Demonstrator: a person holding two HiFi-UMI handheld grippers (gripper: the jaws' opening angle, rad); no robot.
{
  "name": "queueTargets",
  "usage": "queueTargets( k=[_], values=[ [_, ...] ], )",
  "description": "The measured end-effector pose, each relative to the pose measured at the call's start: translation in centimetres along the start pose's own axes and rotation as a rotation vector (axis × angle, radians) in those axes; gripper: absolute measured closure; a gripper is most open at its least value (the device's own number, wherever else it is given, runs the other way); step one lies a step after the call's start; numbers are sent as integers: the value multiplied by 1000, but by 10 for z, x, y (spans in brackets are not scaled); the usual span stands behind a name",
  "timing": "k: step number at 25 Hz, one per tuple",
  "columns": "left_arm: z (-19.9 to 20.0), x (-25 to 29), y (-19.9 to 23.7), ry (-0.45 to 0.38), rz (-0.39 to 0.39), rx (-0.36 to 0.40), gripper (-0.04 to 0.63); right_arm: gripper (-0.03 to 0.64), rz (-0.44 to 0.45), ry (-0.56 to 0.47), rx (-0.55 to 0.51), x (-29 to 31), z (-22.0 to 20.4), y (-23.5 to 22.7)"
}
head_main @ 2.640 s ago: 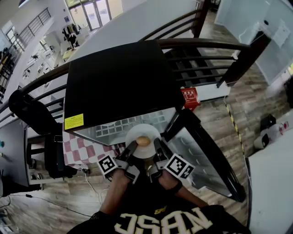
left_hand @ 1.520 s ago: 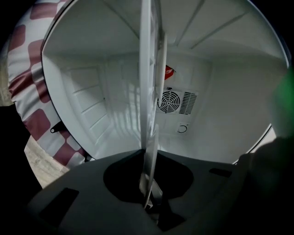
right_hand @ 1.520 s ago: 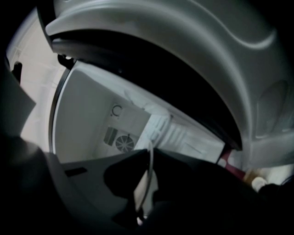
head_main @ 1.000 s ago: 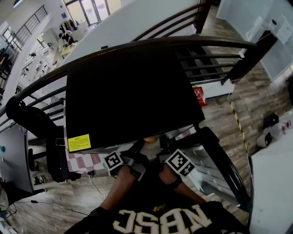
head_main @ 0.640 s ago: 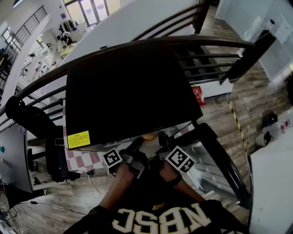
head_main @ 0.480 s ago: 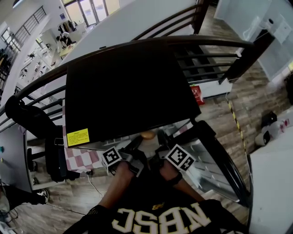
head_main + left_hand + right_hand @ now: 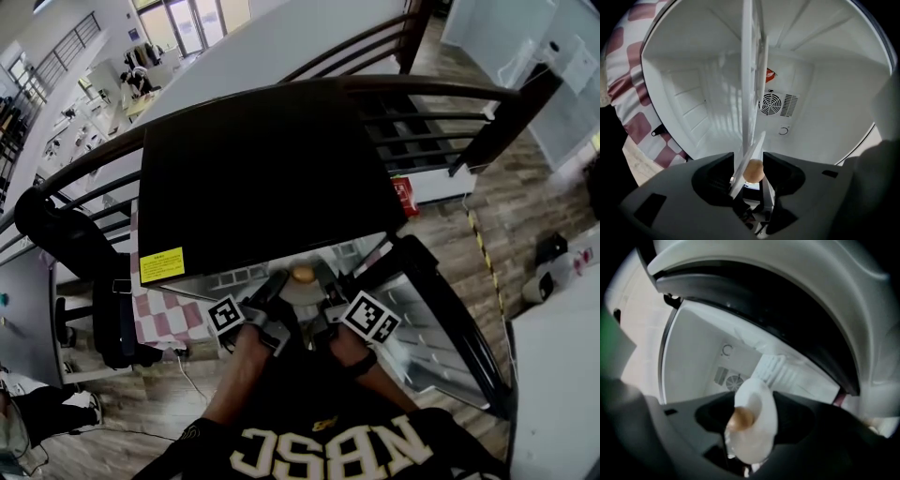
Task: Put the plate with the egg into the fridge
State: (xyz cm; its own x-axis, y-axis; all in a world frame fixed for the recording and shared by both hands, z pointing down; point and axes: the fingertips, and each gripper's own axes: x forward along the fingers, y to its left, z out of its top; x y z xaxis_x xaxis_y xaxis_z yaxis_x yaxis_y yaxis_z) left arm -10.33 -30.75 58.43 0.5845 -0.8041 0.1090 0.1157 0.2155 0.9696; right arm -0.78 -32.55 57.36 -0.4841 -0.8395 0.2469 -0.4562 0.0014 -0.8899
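- The left gripper [image 7: 748, 164] had just been opening its jaws. They stood apart with the plate [image 7: 752, 152] between them, and neither pad pressed on it.
- From there the plate showed only edge-on, as a thin white strip. The egg [image 7: 753, 171] sat on it between the jaw tips, partly covered by the rim.
- The right gripper [image 7: 752, 404] had also just been opening and stood wide, with the plate between its jaws.
- The right gripper view was blurred, so the plate was a pale oval and the egg a brown smear.
- In the head view the black top of the fridge [image 7: 262, 169] hid most of the plate ahead of both grippers.
- A white shelf [image 7: 750, 70] ran on beyond the left gripper. Whether the plate rested on it could not be told.
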Motion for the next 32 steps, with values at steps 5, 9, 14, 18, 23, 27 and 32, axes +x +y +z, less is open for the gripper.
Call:
queueTargets(
  k=[5, 9, 14, 18, 23, 27, 32],
  values=[
    [1, 0, -4, -36, -52, -113, 399, 371, 29, -3, -6, -4, 3, 3],
    [7, -4, -2, -80, -63, -175, 400, 359, 64, 26, -22, -8, 0, 7],
    [11, -5, -2, -125, -65, -212, 476, 357, 111, 57, -60, -19, -4, 12],
    [12, -4, -1, -143, -73, -243, 500, 357, 129, 78, -115, -31, -7, 13],
    [13, -4, -1, -159, -76, -264, 500, 359, 147, 101, -263, -60, -14, 14],
    [13, -4, 0, -167, -70, -263, 500, 367, 127, 133, -381, -78, -28, 12],
    [14, -5, 0, -173, -63, -255, 500, 483, 174, 171, -235, -75, -42, 14]
  ],
)
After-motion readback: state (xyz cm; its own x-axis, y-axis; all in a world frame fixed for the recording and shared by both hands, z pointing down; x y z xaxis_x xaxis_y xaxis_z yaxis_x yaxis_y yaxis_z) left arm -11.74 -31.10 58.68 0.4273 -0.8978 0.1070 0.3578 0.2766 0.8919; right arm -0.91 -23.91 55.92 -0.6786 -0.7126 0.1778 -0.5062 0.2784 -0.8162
